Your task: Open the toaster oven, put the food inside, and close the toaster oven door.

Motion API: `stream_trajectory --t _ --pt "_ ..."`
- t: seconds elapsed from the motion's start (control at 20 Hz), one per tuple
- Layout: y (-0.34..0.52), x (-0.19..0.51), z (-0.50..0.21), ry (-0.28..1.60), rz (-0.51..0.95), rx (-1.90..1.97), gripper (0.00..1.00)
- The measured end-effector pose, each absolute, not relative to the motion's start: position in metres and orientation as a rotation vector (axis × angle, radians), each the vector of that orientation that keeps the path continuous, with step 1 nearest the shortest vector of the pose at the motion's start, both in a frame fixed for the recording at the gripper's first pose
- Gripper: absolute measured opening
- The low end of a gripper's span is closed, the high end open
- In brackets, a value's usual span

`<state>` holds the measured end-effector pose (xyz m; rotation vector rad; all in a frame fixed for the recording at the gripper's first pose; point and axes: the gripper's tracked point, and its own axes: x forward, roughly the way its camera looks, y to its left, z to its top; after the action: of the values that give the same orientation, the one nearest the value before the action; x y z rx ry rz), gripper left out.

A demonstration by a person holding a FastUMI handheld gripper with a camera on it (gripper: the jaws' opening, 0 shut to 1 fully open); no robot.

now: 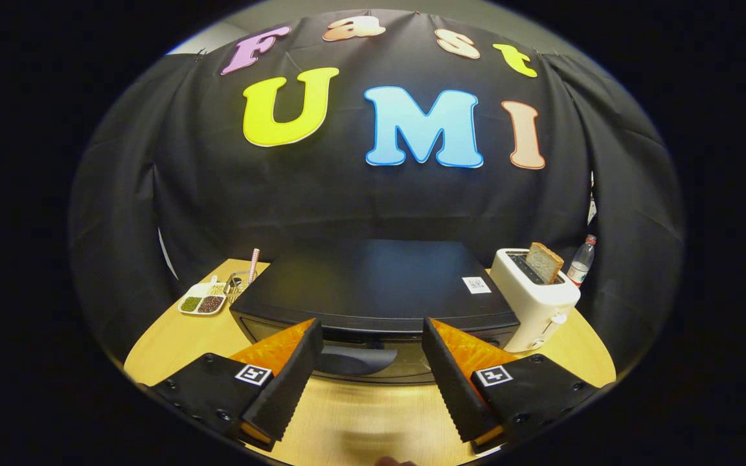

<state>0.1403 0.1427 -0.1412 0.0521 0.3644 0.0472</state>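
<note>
Your gripper [372, 362] has its two fingers wide apart and holds nothing. The black toaster oven [373, 291] sits right ahead on the wooden table [360, 414]. Its door handle [357, 359] runs side to side, between and just past your fingertips.

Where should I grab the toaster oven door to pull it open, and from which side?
Grip the dark handle bar running across the top front of the toaster oven door. It sits just ahead of the open hand-held gripper, between its fingers. Probably come straight in from the front, one finger above and one below, since the bar lies horizontal and stands off the door.
</note>
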Motion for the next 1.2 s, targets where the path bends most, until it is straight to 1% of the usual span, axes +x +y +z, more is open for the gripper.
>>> stream_trajectory --t 0.35,0.5,0.65,0.9,1.2 --pt "0.16 0.16 -0.17 0.423 0.038 0.033 0.98" --pt "0.163 0.161 -0.171 0.419 0.032 0.032 0.98" --pt "0.166 0.159 -0.173 0.458 0.032 0.073 0.97" --pt "0.167 0.137 -0.179 0.534 0.059 0.081 0.97" --pt "0.17 0.096 -0.2 0.585 0.021 0.078 0.97"
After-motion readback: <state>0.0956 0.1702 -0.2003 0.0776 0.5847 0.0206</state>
